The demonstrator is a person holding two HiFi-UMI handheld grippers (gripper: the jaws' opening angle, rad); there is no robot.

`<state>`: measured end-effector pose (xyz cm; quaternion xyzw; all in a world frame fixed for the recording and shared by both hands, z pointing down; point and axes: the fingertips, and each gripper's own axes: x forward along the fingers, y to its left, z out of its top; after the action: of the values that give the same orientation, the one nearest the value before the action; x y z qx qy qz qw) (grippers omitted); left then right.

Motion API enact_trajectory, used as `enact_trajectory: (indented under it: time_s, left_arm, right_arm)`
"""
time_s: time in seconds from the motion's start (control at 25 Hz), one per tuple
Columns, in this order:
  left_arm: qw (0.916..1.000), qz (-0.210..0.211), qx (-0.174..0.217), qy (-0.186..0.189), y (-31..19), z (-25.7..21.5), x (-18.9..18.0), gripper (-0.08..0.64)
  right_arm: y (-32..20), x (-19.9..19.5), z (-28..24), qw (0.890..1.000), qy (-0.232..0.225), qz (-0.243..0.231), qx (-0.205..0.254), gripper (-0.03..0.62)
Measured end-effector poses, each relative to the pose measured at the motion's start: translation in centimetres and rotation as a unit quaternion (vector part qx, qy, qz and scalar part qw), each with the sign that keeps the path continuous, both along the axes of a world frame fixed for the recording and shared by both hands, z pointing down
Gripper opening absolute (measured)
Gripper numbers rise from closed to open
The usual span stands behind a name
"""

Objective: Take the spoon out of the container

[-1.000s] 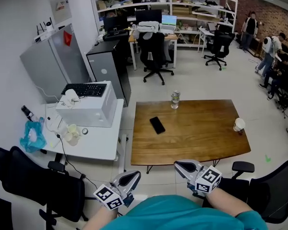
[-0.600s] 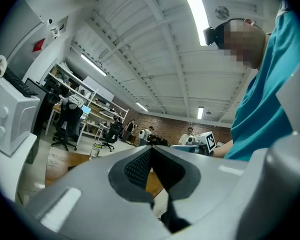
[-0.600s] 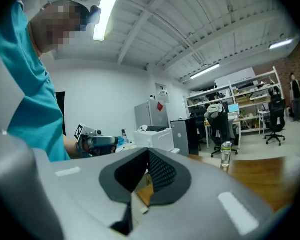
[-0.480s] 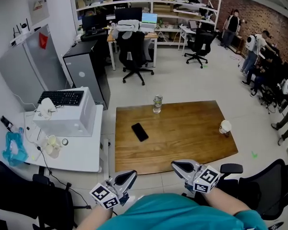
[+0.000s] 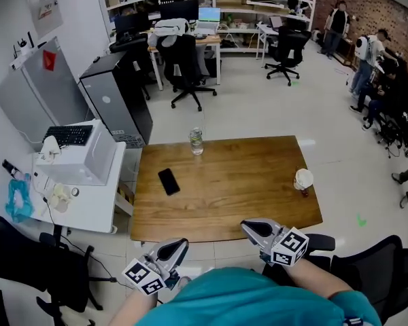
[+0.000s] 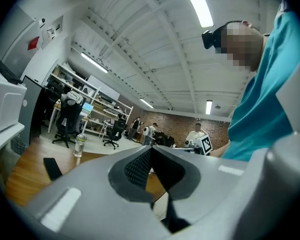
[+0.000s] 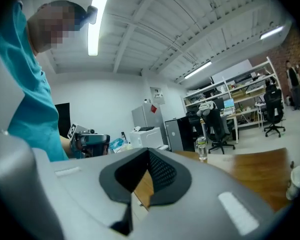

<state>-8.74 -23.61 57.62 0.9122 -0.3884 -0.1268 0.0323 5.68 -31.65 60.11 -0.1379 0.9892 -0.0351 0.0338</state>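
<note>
Head view: pale cup (image 5: 302,179) upright.

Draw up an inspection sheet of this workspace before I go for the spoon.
Surface: wooden table on a pale floor.
Job's things: cup near the table's right edge; spoon too small to make out.
Clutter: phone, water bottle.
Grippers: left gripper and right gripper both shut, empty, held close to the person's body.
Cables: nothing seen on the wooden table.
Surroundings: white side table at left with printer and keyboard; office chair; people at far right.
</note>
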Motion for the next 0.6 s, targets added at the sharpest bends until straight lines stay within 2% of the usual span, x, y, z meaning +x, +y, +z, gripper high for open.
enact_trajectory:
  time_s: [0.2,0.36,0.48,0.6]
  left_arm:
    - [0.9998,-0.017,-0.011,0.001,-3.2,0.3,7.8,0.0]
    - [0.9997,-0.018,-0.018,-0.004,-5.4,1.2,11.5,0.0]
    - [0.9995,-0.011,-0.019,-0.022,-6.7,2.3,13.3,0.0]
    - [0.9992,-0.003,-0.024,-0.031,-8.6,3.3,13.6,0.0]
  right_arm:
    - [-4.8,9.4,2.2,1.0,0.012,0.012,-0.01,0.003]
    - [-12.1,16.3,6.0,0.996,0.055,0.069,0.003,0.007]
    - [-19.5,21.1,9.9,0.985,0.094,0.143,-0.005,0.042]
    - [-26.6,24.5,14.8,0.965,0.147,0.215,-0.024,0.084]
